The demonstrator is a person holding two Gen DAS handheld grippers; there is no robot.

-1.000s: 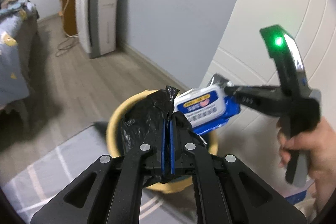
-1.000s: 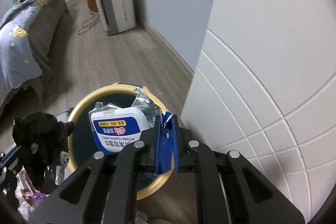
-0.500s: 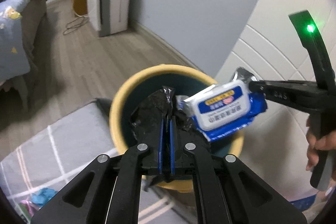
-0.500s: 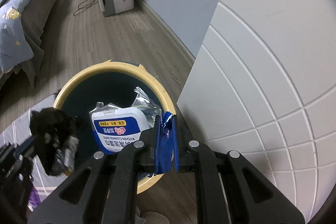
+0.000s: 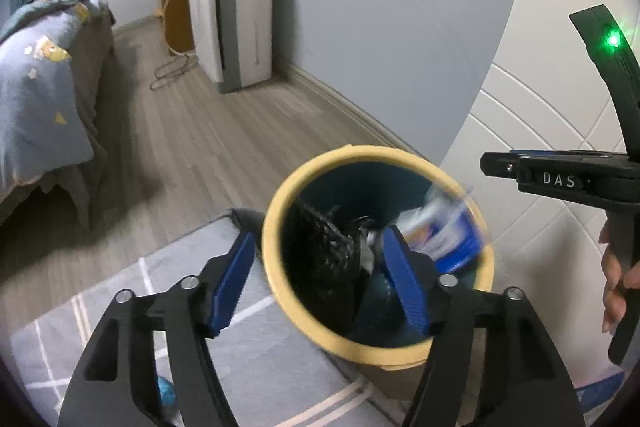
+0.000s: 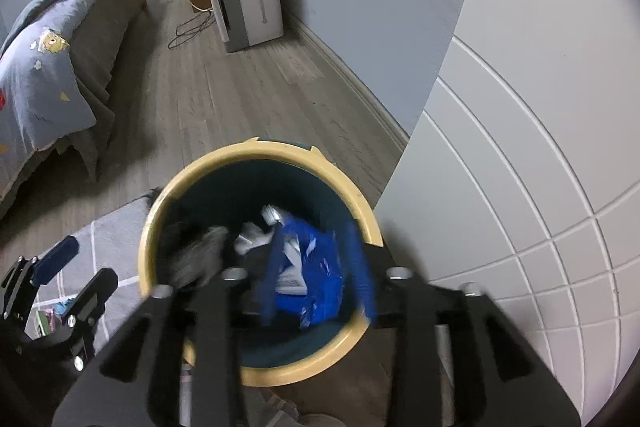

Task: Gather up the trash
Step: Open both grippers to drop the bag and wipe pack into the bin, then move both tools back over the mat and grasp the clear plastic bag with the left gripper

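A round bin with a yellow rim [image 5: 280,195] [image 6: 256,151] and a dark teal inside stands on the floor below both grippers. My left gripper [image 5: 318,279] is over its near edge, jaws opening, nothing between them. A crumpled black bag [image 5: 328,259] [image 6: 196,255] is dropping blurred into the bin. My right gripper [image 6: 316,267] is also opening above the bin. The blue and white wipes pack [image 6: 308,275] [image 5: 444,231] has left its pads and lies blurred inside. The right gripper [image 5: 488,165] shows from the side, with a hand [image 5: 616,267] on its handle.
A white panelled door [image 6: 520,187] rises right beside the bin. A grey rug [image 5: 120,307] lies on the near left with small litter [image 5: 166,391] on it. Across the wooden floor are a bed [image 5: 36,75] and a white appliance [image 5: 240,11] by the wall.
Both grippers went from shut to open over the bin. The black bag left the left jaws and the wipes pack left the right jaws. Both have dropped into the bin.
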